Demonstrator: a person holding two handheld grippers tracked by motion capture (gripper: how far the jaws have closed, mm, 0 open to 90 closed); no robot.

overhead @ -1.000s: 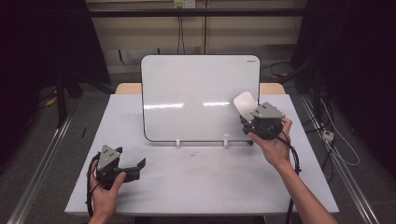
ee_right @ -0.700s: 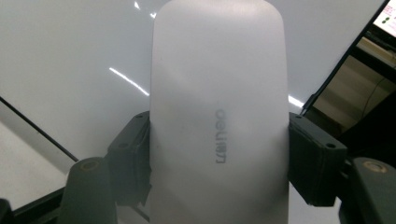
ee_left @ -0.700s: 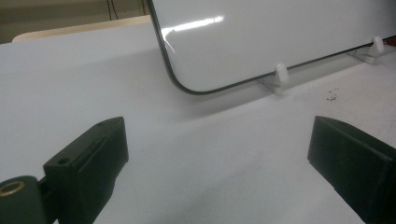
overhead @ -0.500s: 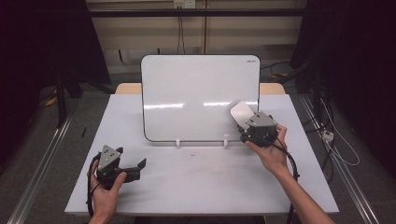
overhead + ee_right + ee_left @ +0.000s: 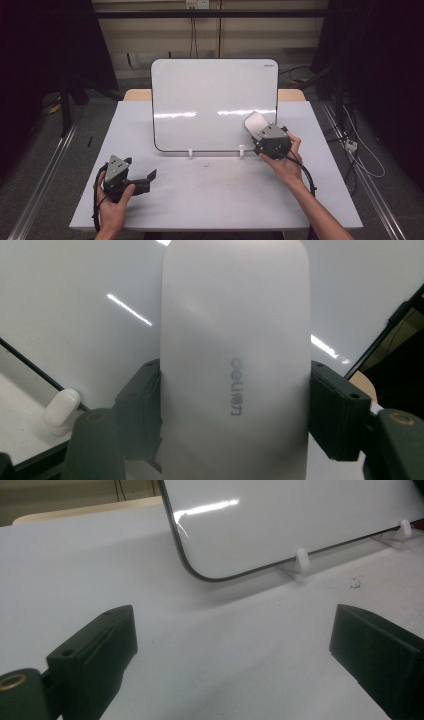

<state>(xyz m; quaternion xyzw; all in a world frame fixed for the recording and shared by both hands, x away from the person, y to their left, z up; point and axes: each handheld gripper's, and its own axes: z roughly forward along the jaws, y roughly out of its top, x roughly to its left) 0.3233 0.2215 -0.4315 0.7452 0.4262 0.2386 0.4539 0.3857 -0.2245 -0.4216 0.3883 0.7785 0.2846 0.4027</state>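
The right claw (image 5: 260, 134) is clamped across the sides of a whiteboard eraser (image 5: 235, 365), one black jaw on each long edge, roughly at the middle of its length. In the high view the eraser (image 5: 255, 121) sits at the lower right part of the whiteboard (image 5: 210, 100), near the board's bottom edge and right corner; it looks to lie against the board face, though contact cannot be confirmed.

The eraser is a pale, nearly white, rounded oblong with a smooth matte back and a small grey brand name printed along its length. It looks like a light, hollow plastic shell, stiff enough not to give under the jaws. The smooth curved sides are probably slippery, so a hold across the middle, where the edges run nearly parallel, seems the safest; a hold nearer the rounded ends could squirt it out. It is unlikely to be fragile.

The board stands tilted back on two small white clips (image 5: 190, 152) at the far middle of the table (image 5: 320, 200), its surface glossy with streaks of reflected light.

The left claw (image 5: 145, 177) rests low at the near left of the table, its jaws spread wide with nothing between them, pointing toward the board's lower left corner.
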